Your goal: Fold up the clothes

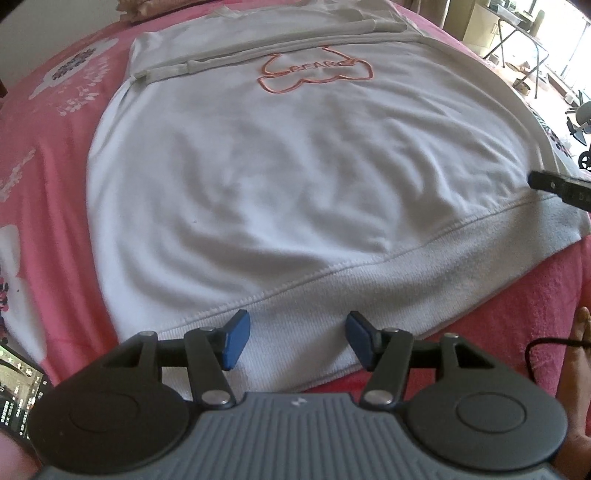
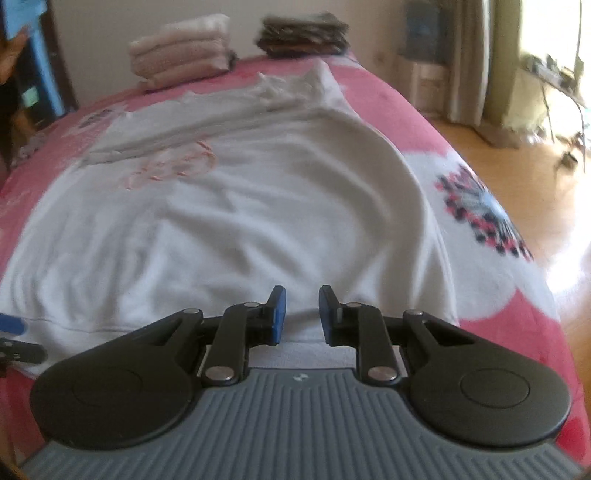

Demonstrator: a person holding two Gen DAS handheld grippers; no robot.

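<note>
A white sweatshirt with an orange bear outline print lies flat on a pink bedspread, its sleeves folded across the chest. My left gripper hangs over the ribbed hem near its left end, open, with nothing pressed between the blue pads. My right gripper is over the sweatshirt at the hem's right end, its pads a narrow gap apart, with fabric showing below them but not pinched. One of the right gripper's fingers pokes in at the right edge of the left wrist view.
Two folded stacks sit at the head of the bed, one beige and one dark. A phone lies at the bed's near left. Wooden floor runs along the bed's right side. A hand and a black cable are at the right.
</note>
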